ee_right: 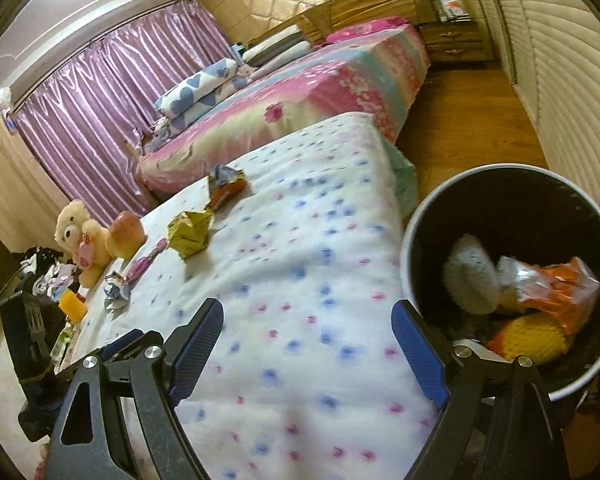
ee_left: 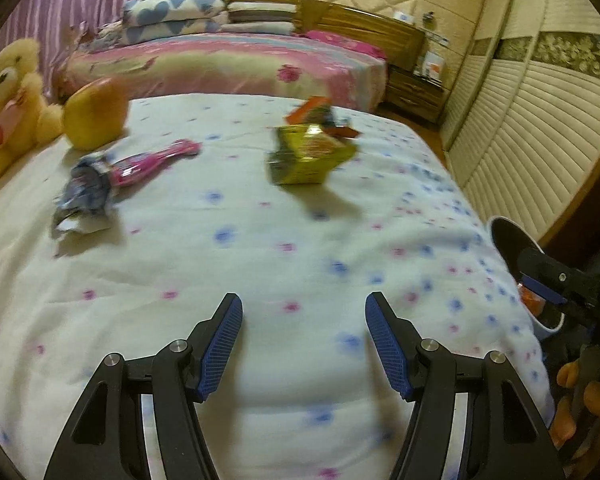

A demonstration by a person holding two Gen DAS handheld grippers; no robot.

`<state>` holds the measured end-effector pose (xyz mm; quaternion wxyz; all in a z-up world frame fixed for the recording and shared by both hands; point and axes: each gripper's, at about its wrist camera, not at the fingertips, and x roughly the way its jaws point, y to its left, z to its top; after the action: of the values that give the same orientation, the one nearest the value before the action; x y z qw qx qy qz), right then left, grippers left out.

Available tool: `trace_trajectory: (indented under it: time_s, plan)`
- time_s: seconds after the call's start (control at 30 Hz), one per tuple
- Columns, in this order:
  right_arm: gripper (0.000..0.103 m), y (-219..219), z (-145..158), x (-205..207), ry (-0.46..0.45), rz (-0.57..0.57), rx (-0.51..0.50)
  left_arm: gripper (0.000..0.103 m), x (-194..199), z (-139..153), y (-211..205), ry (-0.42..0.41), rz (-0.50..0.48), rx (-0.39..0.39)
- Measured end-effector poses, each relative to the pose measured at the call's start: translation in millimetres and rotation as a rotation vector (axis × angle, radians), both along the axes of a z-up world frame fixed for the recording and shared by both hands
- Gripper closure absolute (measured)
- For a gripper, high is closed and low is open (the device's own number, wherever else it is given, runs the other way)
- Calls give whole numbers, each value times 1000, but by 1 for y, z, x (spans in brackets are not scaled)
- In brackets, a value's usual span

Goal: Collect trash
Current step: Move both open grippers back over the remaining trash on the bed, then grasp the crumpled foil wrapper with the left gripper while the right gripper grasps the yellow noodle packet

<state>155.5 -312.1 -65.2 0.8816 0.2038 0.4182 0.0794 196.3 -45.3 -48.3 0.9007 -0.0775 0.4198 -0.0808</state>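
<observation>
My left gripper (ee_left: 304,344) is open and empty above the white flowered blanket (ee_left: 260,264). On the blanket lie a yellow-green snack bag (ee_left: 308,154), an orange wrapper (ee_left: 320,114) behind it, and a crumpled blue-white wrapper (ee_left: 86,196) at the left. My right gripper (ee_right: 308,344) is open and empty, beside the bin (ee_right: 410,240). The bin holds an orange bag (ee_right: 560,292), a yellow mesh thing (ee_right: 536,338) and a grey fuzzy thing (ee_right: 474,276). The yellow-green bag (ee_right: 190,234) and orange wrapper (ee_right: 226,186) also show in the right wrist view.
A pink toy (ee_left: 152,162), a yellow teddy bear (ee_left: 12,96) and an orange plush (ee_left: 96,112) sit on the blanket's left. A second bed with pink bedding (ee_left: 240,64) lies beyond. White wardrobe doors (ee_left: 532,128) stand at the right, across wooden floor (ee_right: 460,128).
</observation>
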Motion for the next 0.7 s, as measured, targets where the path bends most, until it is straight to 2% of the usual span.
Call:
trace_trajectory:
  time_s: [0.23, 0.37, 0.57, 0.7]
  plan:
    - [15, 37, -4, 18, 11, 80, 2, 39, 1, 3, 39, 5, 92, -4]
    - [15, 58, -4, 30, 13, 120, 9, 34, 1, 5, 63, 0, 149, -4]
    - [15, 90, -5, 48, 11, 183, 6, 31, 5, 6, 94, 5, 223, -16]
    - [15, 110, -7, 62, 10, 213, 0, 28, 14, 5, 109, 7, 264, 3]
